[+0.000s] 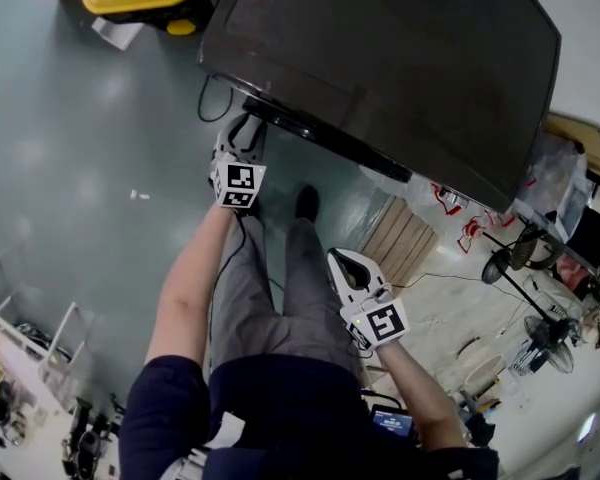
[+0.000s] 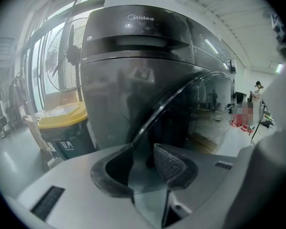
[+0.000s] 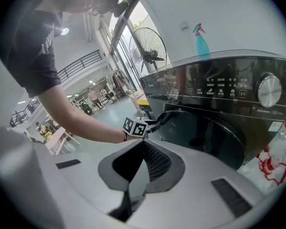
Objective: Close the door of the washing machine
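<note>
We stand before the Midea washing machine [image 1: 400,58], which fills the far side of the scene, its dark top below us in the head view. Its round door [image 3: 205,135] sits on the front panel under the control strip and looks ajar. As far as we can judge, the hinge side lies to the right and the free rim stands out at the left, toward us. Seen from above, the door's long axis runs left to right along the machine's front. Closing it therefore means driving that left rim away from us, into the front panel.

The left gripper [image 2: 144,149] is the one at that rim. Its jaws stand part-way apart with the rim between them, lying against the left-hand jaw. The pads seem to bear on it, so we read this as a hold on the door. The right gripper [image 3: 144,146] hangs nearer to us and further right, well apart from the door, with its jaw tips together on nothing. The left hand is plainly the nearer one for the push.
</note>
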{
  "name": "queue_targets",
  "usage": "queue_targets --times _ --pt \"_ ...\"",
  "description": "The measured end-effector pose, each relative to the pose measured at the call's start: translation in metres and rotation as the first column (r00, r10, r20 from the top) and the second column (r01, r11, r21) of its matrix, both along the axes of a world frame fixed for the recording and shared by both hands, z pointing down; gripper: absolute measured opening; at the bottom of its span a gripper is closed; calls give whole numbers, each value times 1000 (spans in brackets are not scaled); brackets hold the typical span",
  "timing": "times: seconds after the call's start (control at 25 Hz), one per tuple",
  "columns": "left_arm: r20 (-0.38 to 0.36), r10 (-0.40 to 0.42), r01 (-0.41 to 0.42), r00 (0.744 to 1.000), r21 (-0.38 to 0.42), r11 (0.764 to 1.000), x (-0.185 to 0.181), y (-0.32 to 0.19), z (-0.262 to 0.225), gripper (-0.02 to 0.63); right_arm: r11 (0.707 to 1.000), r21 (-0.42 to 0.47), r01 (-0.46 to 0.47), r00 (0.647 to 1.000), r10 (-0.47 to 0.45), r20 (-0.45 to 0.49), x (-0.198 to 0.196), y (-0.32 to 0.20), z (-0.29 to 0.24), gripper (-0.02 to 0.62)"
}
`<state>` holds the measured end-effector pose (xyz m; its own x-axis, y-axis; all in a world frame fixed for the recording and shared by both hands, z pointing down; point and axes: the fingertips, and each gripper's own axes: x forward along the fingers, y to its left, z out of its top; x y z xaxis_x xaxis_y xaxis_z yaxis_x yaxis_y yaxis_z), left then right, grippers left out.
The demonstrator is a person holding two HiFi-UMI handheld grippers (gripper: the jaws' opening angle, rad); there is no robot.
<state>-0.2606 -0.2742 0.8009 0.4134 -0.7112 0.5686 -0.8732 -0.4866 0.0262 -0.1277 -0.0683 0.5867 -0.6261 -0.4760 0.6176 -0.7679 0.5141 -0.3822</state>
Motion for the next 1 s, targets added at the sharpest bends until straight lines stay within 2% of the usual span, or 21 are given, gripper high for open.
queue_targets --times 0.24,0.4,0.52,1.0 --pt "48 0 -2 999 35 999 -2 -1 -9 120 1000 25 5 1000 -5 -3 0 -8 -5 20" --pt "47 33 -37 998 82 996 3 2 -29 120 999 40 -3 1000 4 -13 3 -11 -9 20" --pt "37 41 -44 998 107 993 7 5 -45 95 998 61 -9 1000 10 -16 6 -15 -13 20" --pt "25 50 -53 998 146 988 0 17 -84 25 993 115 -25 1000 26 -5 5 -26 -36 20"
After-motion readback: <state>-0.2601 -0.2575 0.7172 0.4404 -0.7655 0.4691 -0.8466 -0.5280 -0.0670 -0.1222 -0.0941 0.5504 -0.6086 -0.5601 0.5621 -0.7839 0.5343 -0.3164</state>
